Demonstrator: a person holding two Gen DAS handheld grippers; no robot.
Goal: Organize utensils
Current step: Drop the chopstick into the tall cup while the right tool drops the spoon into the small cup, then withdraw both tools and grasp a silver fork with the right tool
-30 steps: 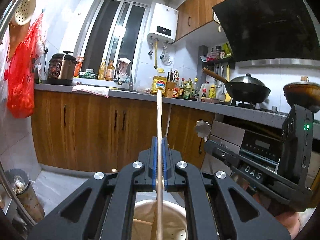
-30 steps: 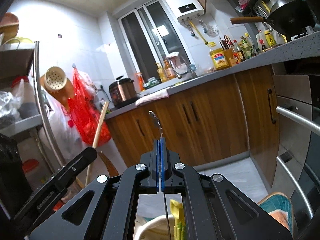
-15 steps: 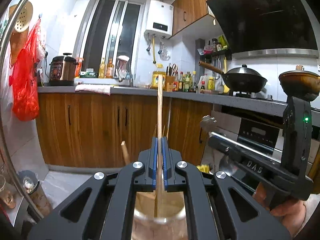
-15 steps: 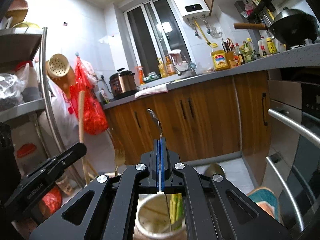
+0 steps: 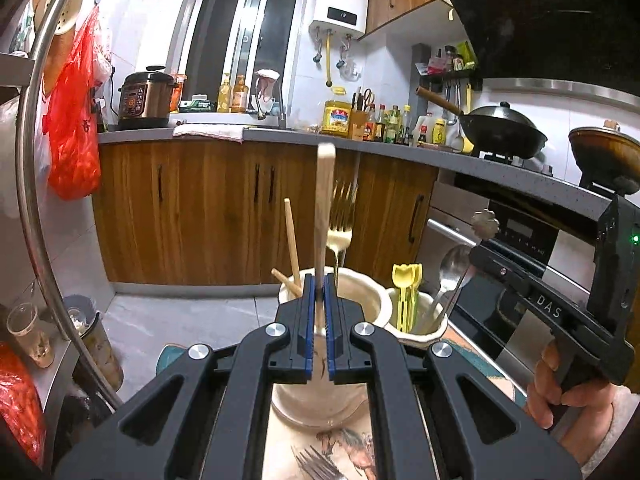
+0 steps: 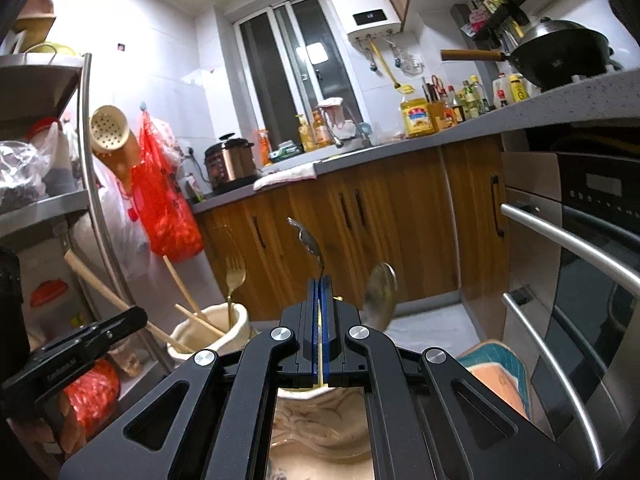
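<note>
Centre frame in the left wrist view, the left gripper [image 5: 319, 292] is clamped on an upright wooden stick [image 5: 323, 200] above a cream holder [image 5: 360, 300] — gold fork [image 5: 340, 220] inside. In the right wrist view, the right gripper [image 6: 320, 292] pinches a thin metal utensil handle [image 6: 308, 242] at centre frame — silver spoon [image 6: 380, 292] just right.

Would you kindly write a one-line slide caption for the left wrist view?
Left gripper shut on a wooden stick above the cream holder containing a gold fork.
</note>
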